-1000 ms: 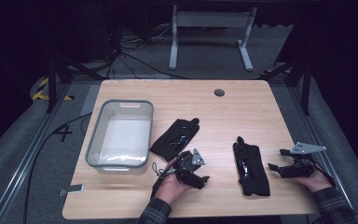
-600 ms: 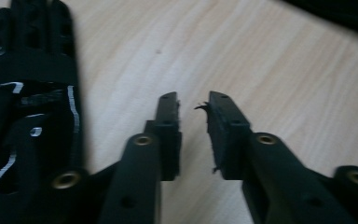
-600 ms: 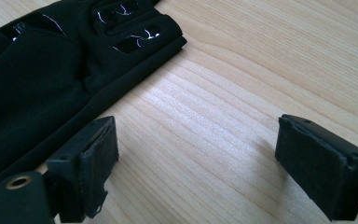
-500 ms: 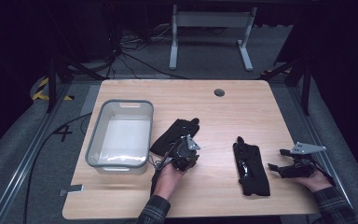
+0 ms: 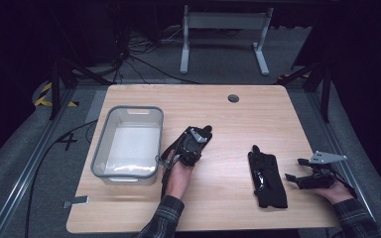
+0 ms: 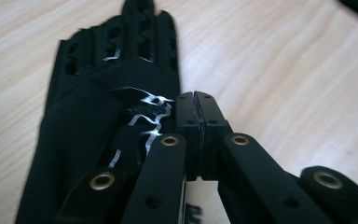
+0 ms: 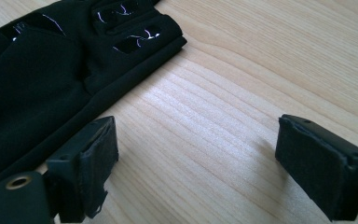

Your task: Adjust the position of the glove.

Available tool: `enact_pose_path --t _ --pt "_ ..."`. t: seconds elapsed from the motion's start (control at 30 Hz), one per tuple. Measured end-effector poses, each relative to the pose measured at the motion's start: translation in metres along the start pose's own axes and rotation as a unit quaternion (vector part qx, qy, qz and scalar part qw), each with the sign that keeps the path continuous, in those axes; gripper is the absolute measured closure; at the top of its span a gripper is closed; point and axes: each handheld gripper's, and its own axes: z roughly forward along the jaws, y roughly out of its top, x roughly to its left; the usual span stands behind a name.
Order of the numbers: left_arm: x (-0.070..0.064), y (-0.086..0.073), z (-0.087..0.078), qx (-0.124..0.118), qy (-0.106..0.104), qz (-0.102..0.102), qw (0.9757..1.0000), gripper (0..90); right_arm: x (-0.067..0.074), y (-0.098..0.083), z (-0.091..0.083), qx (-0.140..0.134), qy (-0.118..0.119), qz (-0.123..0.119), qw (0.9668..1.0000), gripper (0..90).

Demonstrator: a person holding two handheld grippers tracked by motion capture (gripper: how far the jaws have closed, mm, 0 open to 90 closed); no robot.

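A grey plastic bin (image 5: 127, 144) stands at the left of the wooden surface (image 5: 238, 119). Just right of it, the person's left hand (image 5: 178, 174) reaches forward from the near edge, forearm angled slightly toward the far side, carrying the left gripper (image 5: 197, 141) low over the left glove (image 5: 206, 132). In the left gripper view its fingers (image 6: 186, 122) have just been closing and now meet pad to pad at the near right edge of that black glove (image 6: 102, 112), whose finger end points away toward the far side; whether any fabric is pinched between the pads I cannot tell.

Farther right, a second black glove (image 5: 266, 178) lies flat and lengthwise, well apart from the first. At the right edge, the right hand (image 5: 333, 191) rests near the corner, holding the right gripper (image 5: 293, 169) level and pointed left at this glove. Its fingers (image 7: 91, 172) stand wide apart over bare wood, the glove (image 7: 51, 70) lying just beyond the left finger, untouched.
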Motion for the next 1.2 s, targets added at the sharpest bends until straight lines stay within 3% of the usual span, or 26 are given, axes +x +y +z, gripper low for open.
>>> enact_pose_path --t 0.3,0.57,0.73,0.93,1.2 --pt "0.011 -0.001 0.018 0.018 0.001 -0.024 0.9995 89.7 0.000 0.000 0.000 0.001 0.001 0.001 1.0000 13.4" --pt "0.010 -0.002 0.022 0.031 -0.013 -0.017 0.9993 89.7 0.000 0.000 0.000 0.001 0.001 0.000 1.0000 13.4" --pt "-0.001 -0.001 0.023 0.030 -0.026 -0.001 0.9992 89.7 0.001 0.000 0.000 0.002 0.001 -0.001 1.0000 12.9" --pt "-0.020 0.001 0.024 0.032 -0.056 0.024 0.9976 89.8 0.001 0.001 0.001 0.002 0.002 -0.001 1.0000 12.7" --pt "-0.043 0.002 0.026 0.027 -0.100 0.031 0.9942 89.7 0.001 0.001 0.001 0.002 0.002 -0.002 1.0000 12.7"
